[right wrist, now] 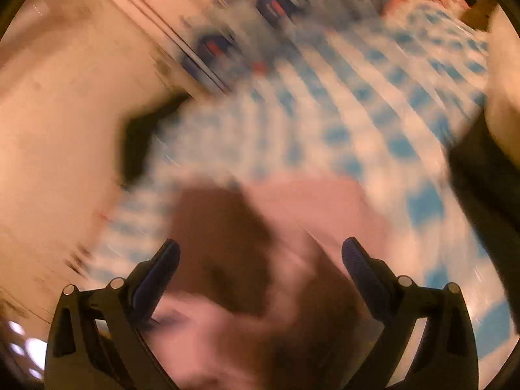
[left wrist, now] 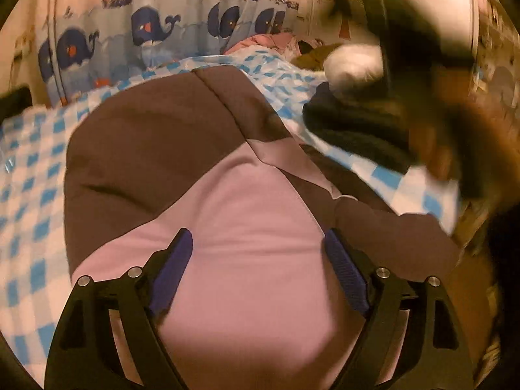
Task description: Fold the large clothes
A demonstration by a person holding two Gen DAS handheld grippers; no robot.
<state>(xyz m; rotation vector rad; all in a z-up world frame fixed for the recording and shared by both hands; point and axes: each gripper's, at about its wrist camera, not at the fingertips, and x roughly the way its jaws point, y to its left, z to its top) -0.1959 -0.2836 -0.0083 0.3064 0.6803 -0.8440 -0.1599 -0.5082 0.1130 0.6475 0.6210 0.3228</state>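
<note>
A large brown and pink garment [left wrist: 182, 149] lies folded on a blue and white checked cloth [left wrist: 29, 175]. My left gripper [left wrist: 256, 247] is open just above the garment's pink part, nothing between its blue pads. In the right wrist view, heavily blurred, the same garment [right wrist: 227, 243] shows below my right gripper [right wrist: 260, 253], which is open and empty. The other gripper and hand [left wrist: 432, 104] appear as a dark blur at the right of the left wrist view.
A whale-print curtain [left wrist: 149, 32] hangs behind the checked surface. A dark folded garment [left wrist: 351, 123], a white bundle [left wrist: 354, 65] and pink clothes [left wrist: 269, 40] lie at the far right. A pale wall [right wrist: 65, 97] shows on the left in the right wrist view.
</note>
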